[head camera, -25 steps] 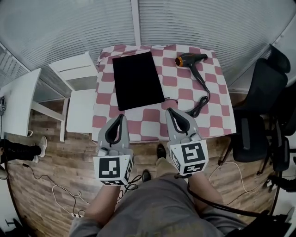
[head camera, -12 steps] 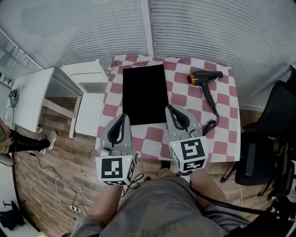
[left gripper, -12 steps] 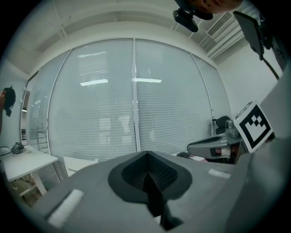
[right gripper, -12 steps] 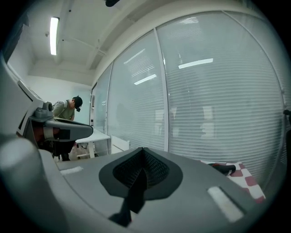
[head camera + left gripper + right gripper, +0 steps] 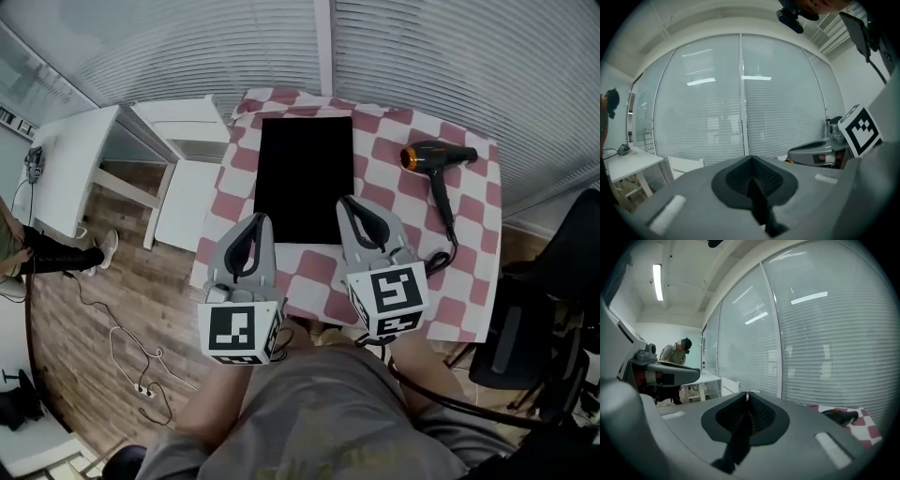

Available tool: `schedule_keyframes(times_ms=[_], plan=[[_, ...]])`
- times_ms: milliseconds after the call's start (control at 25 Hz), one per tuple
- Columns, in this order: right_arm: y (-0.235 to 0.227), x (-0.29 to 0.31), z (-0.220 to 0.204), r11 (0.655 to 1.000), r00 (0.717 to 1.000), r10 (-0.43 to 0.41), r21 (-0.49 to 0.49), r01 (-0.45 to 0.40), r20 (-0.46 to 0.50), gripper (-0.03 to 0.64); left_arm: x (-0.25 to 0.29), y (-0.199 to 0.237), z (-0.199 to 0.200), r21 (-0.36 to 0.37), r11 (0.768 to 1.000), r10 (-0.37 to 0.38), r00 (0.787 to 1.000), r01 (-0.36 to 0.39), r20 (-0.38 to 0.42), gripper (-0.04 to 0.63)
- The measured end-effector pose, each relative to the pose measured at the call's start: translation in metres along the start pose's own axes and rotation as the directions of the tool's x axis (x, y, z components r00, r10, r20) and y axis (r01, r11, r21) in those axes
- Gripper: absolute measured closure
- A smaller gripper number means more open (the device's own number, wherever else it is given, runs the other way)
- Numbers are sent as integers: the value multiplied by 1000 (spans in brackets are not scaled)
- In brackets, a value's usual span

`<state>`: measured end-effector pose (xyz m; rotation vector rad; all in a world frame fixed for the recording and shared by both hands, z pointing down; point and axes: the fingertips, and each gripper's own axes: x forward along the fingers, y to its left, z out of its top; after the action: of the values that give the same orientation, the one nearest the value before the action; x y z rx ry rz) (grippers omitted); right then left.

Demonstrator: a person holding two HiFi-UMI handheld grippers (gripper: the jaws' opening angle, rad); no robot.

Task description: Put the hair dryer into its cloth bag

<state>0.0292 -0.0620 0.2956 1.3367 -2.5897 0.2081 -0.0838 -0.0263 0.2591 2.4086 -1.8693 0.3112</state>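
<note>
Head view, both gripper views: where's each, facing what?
Head view: on the head, steeply down at flat black cloth bag, black-and-orange hair dryer; left gripper, right gripper, torso show.
Left gripper view: on left gripper, toward white window blinds; own shut jaws, right gripper show.
Right gripper view: on right gripper, same blinds; shut jaws, left gripper show.
Shared: hair dryer, head and right gripper views.
</note>
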Motion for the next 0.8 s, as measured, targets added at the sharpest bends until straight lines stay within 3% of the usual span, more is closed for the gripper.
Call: schedule_keyframes(times_ms=[240,440,680,800], plan=[[4,22,-45,1000,992,3,7,-2,-125,522,22,13,-28,12,1000,1,998,-1,-64,595],[17,47,-104,999,965,32,21,-28,-261,500,37,31,-68,-25,1000,-6,994,4,-107,595],[33,60,-172,999,885,44,22,-38,-463,500,38,39,-122,-82,997,-29,977,12,-211,595],[29,64,-194,999,850,34,25,-24,-526,500,41,42,-134,-93,995,-41,973,21,-225,595]])
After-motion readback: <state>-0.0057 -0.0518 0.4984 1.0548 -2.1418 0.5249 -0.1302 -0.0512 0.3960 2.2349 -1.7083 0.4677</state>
